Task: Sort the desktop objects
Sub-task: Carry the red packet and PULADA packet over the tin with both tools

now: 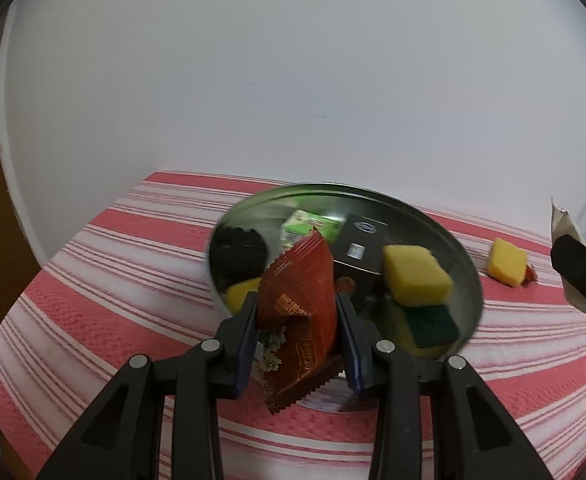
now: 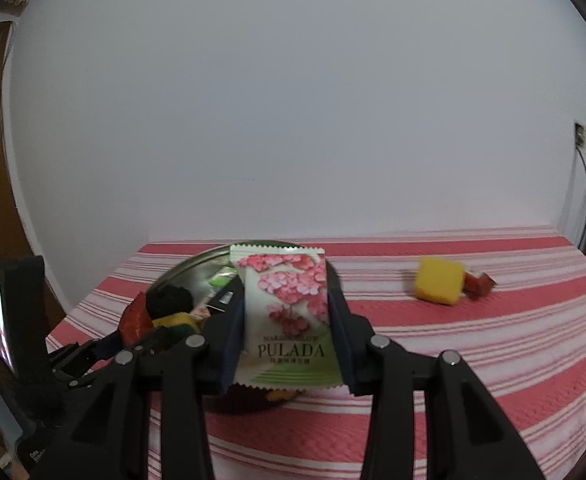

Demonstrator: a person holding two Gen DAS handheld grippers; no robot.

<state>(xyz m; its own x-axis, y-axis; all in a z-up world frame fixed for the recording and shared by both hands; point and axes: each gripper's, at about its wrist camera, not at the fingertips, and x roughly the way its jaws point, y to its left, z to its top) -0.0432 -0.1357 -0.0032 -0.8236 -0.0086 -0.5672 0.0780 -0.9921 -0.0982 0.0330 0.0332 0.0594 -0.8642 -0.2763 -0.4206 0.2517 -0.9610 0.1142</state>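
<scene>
Left gripper (image 1: 297,320): clamped on a red-brown sachet (image 1: 299,300), pinched across its width so it stands on edge above the near rim of the metal bowl (image 1: 467,264); judged to be held there for dropping in

Right gripper (image 2: 287,334): clenched on a white flowered packet marked PULADA (image 2: 287,312), upright between the fingers, face toward the camera, with the bowl (image 2: 189,270) directly beyond and below it; likely also bound for the bowl

Bowl contents, ahead of the left gripper: a yellow sponge with green scouring side (image 1: 417,276) lying on another like it, a black box (image 1: 357,248), a green carton (image 1: 311,226) at the far wall, a dark clump (image 1: 237,248) to the left; apparently the collecting point for the sort

Not yet sorted, well off to the right of both grippers: a loose yellow sponge (image 2: 439,280) on the striped worktop (image 2: 493,360), with a small red packet (image 2: 479,282) touching its right side

Striped red-and-white cloth covers the worktop; plain white wall (image 2: 293,100) behind
</scene>
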